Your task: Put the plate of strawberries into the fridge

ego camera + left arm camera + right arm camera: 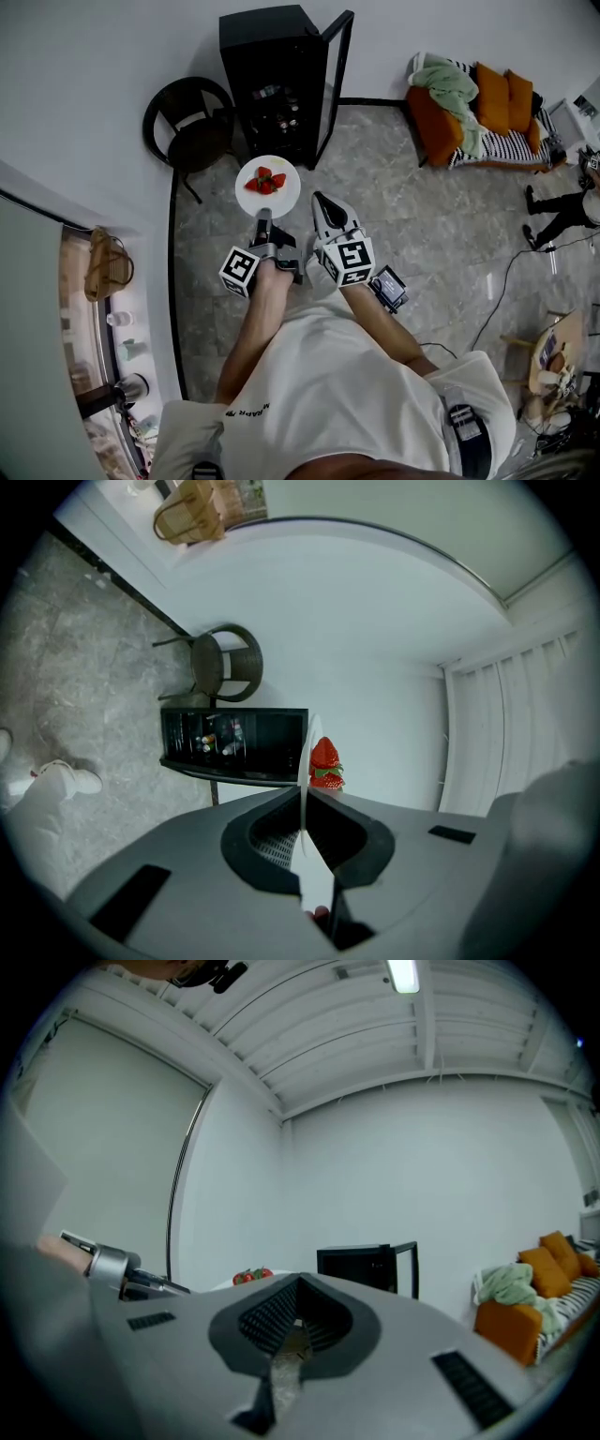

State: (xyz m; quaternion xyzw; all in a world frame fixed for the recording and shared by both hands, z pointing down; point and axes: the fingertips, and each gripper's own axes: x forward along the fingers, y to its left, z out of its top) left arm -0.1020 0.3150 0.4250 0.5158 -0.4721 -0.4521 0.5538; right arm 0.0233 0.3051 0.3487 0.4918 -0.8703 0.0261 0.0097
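Where marbled floor (422, 216) meets white wall (94, 75) | black fridge (267, 66) stands open

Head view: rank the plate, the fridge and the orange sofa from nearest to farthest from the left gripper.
1. plate: clamped in the left gripper, just ahead of it.
2. fridge: straight ahead by the wall, door open.
3. orange sofa: far off to the right.

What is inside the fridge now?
Door open, the fridge shows a few small bottles or cans on one shelf. Its dark interior and top panel hide the other shelves.
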